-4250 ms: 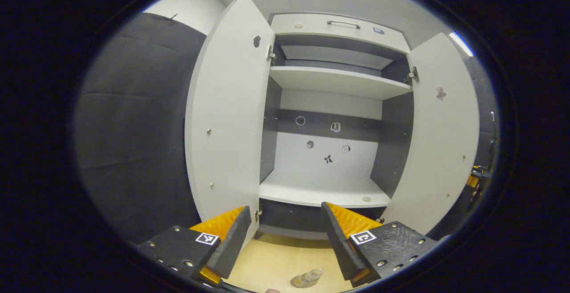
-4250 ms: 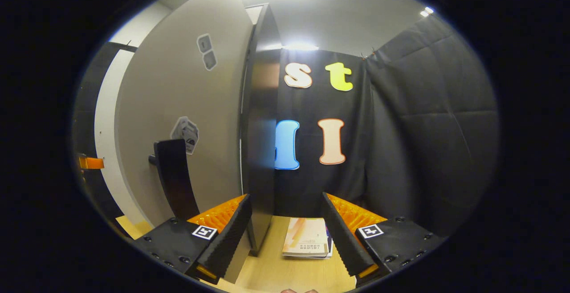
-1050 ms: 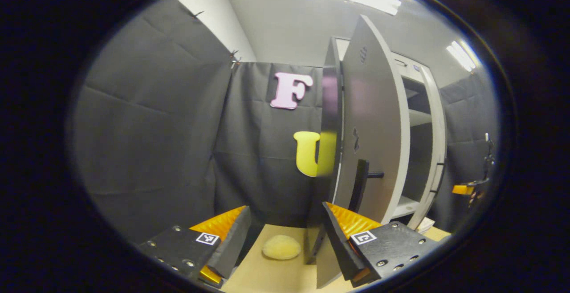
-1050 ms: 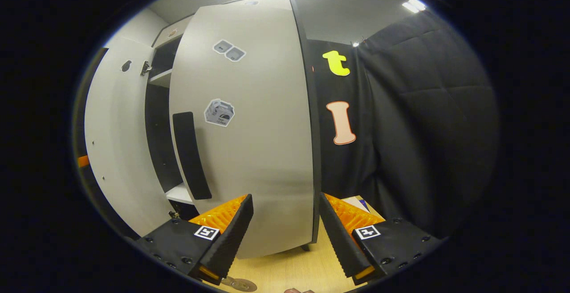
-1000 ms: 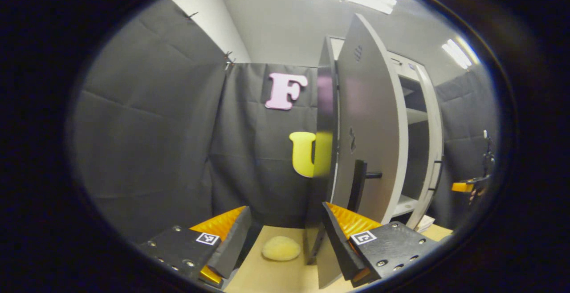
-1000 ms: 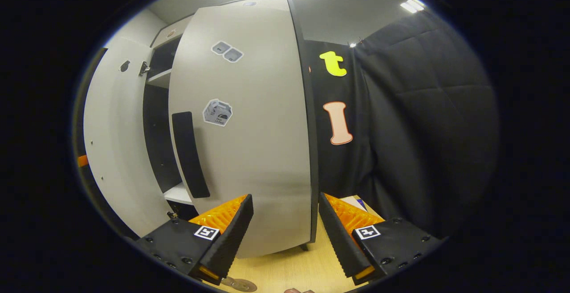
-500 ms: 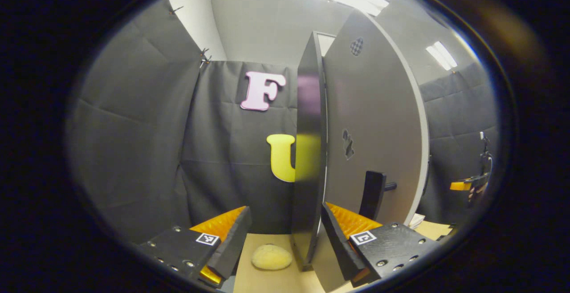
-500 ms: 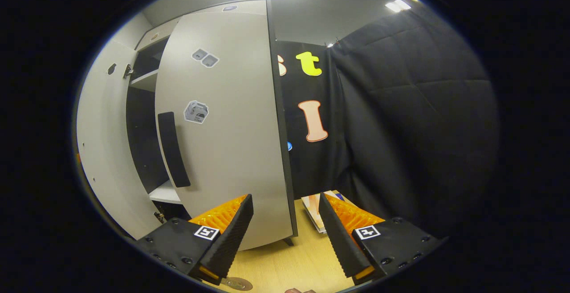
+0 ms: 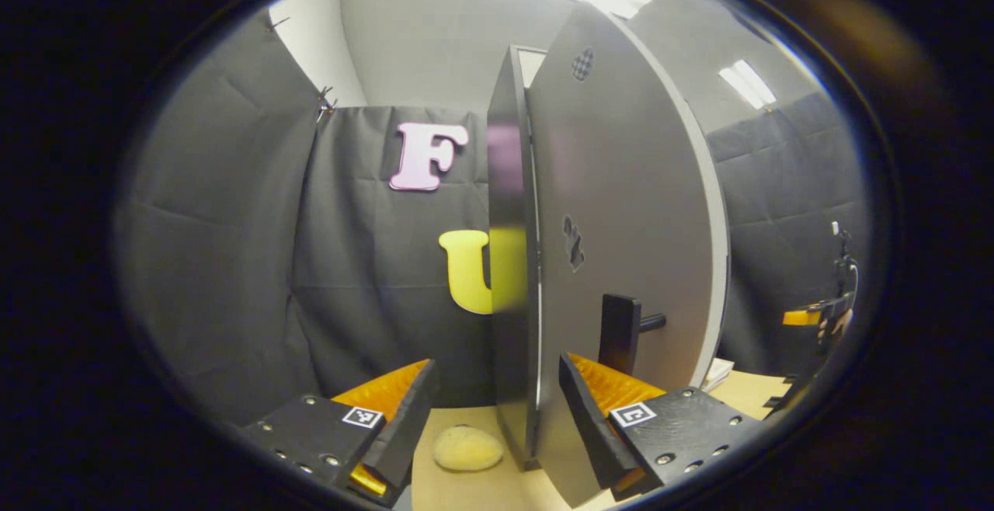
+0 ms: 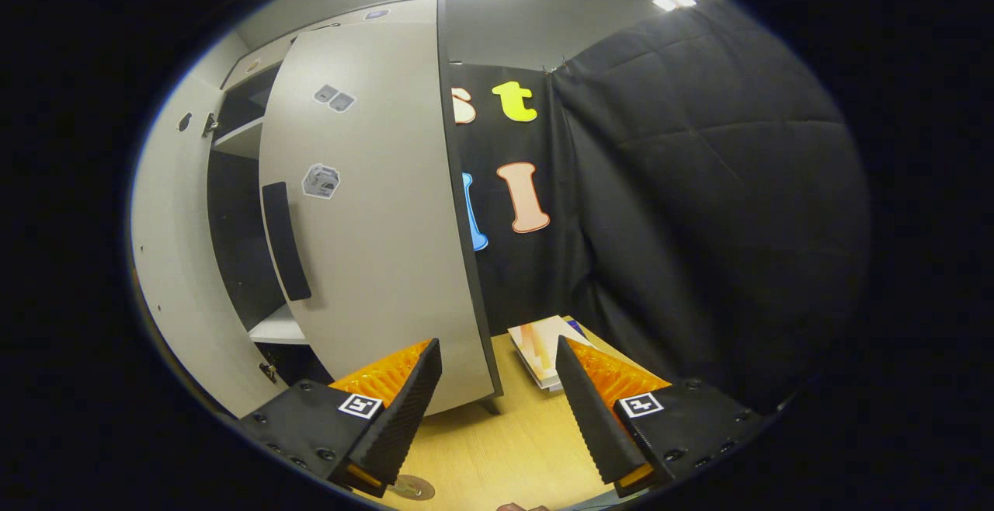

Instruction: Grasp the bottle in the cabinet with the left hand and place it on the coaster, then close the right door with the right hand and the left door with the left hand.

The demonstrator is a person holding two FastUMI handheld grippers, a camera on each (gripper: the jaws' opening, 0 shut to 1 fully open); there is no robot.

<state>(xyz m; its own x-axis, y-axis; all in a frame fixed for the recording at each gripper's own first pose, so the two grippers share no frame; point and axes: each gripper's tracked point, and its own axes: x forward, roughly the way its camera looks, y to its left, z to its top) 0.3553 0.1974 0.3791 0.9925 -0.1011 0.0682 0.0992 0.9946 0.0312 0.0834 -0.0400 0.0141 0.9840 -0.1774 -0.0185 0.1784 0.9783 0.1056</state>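
My left gripper [image 9: 497, 363] is open. The dark front edge of the left cabinet door [image 9: 510, 262] stands upright between its fingers. The door's grey outer face [image 9: 629, 185] with a black handle [image 9: 619, 332] runs off to the right, just behind the right finger [image 9: 590, 410]; whether it touches I cannot tell. My right gripper [image 10: 497, 342] is open and holds nothing. It hangs over the wooden table [image 10: 512, 449], a little off the lower corner of the right door [image 10: 373, 208]. That door stands partly closed, its black handle [image 10: 286, 243] facing me. A small flat disc [image 10: 411, 486] lies by the left finger.
A pale yellow soft pad [image 9: 468, 449] lies on the table beside the left door. Books [image 10: 540, 348] lie behind the right door's corner. The left door's inner face [image 10: 163, 262] and a white shelf [image 10: 272, 330] show past the right door. The other gripper [image 9: 815, 315] is far right.
The right door has swung from edge-on to partly closed, and my right gripper has drawn back from it. My left gripper has moved from facing the cabinet to the left door's edge.
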